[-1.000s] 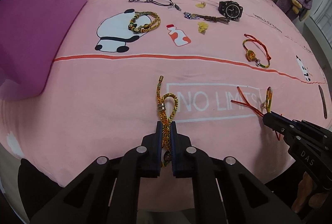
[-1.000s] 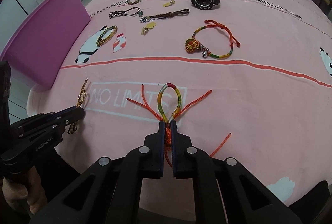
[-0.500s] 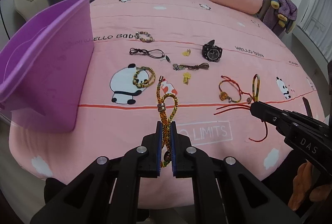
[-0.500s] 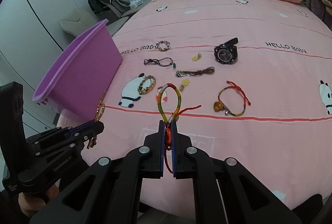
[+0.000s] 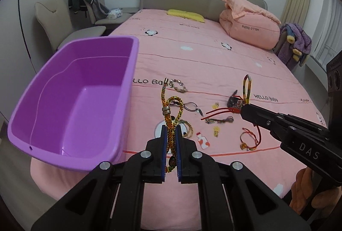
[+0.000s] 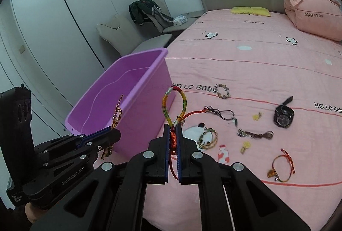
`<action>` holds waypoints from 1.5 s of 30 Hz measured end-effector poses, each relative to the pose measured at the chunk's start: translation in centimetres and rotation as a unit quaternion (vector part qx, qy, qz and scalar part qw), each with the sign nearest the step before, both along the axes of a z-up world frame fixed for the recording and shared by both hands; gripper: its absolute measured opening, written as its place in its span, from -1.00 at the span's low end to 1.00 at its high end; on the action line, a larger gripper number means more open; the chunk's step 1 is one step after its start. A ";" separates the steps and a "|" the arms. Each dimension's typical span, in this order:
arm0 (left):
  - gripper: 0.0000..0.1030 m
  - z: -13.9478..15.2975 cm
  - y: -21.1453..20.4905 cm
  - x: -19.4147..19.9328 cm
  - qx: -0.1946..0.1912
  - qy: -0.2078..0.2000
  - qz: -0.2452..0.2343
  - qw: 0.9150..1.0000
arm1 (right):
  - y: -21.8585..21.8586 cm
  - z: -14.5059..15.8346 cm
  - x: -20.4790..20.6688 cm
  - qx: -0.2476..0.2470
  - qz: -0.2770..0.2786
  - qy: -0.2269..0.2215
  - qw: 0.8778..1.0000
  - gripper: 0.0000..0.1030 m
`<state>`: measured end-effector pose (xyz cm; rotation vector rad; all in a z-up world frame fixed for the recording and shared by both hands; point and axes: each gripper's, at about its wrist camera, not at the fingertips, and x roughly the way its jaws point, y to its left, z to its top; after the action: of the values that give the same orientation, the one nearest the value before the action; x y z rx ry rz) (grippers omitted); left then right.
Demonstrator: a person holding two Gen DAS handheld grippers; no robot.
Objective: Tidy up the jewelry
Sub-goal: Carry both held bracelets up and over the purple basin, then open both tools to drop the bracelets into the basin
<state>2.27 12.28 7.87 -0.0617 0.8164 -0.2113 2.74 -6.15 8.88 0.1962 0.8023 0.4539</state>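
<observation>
My left gripper [image 5: 171, 130] is shut on a gold braided bracelet [image 5: 171, 111] and holds it in the air, right of the empty purple bin [image 5: 70, 98]. My right gripper [image 6: 173, 130] is shut on a rainbow cord bracelet [image 6: 174, 104] with red strings, held up beside the bin [image 6: 119, 102]. The right gripper also shows in the left wrist view [image 5: 243, 108], the left gripper in the right wrist view [image 6: 113, 132]. Several other pieces lie on the pink bed: a black watch [image 6: 283, 116], a beaded bracelet [image 6: 223, 91], a red-and-gold bracelet [image 6: 281, 169].
A pink bed [image 5: 213, 64] carries a folded pink quilt [image 5: 250, 23] and a yellow pillow [image 5: 186, 15] at its head. A beige chair [image 5: 64, 23] with a dark jacket stands left of the bed. Wardrobe doors [image 6: 64, 17] are on the left.
Both grippers have risen well above the bed with their bracelets and tilted up. The purple bin's inside has come into view on the left.
</observation>
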 end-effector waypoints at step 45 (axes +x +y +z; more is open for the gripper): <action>0.49 -1.2 16.9 5.0 0.032 0.006 0.222 0.974 | 18.6 -0.1 9.8 -0.058 0.110 -0.004 0.992 -0.09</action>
<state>7.22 29.14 6.68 -0.1833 0.8010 0.2383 12.52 12.43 8.73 -0.0025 0.8439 0.6133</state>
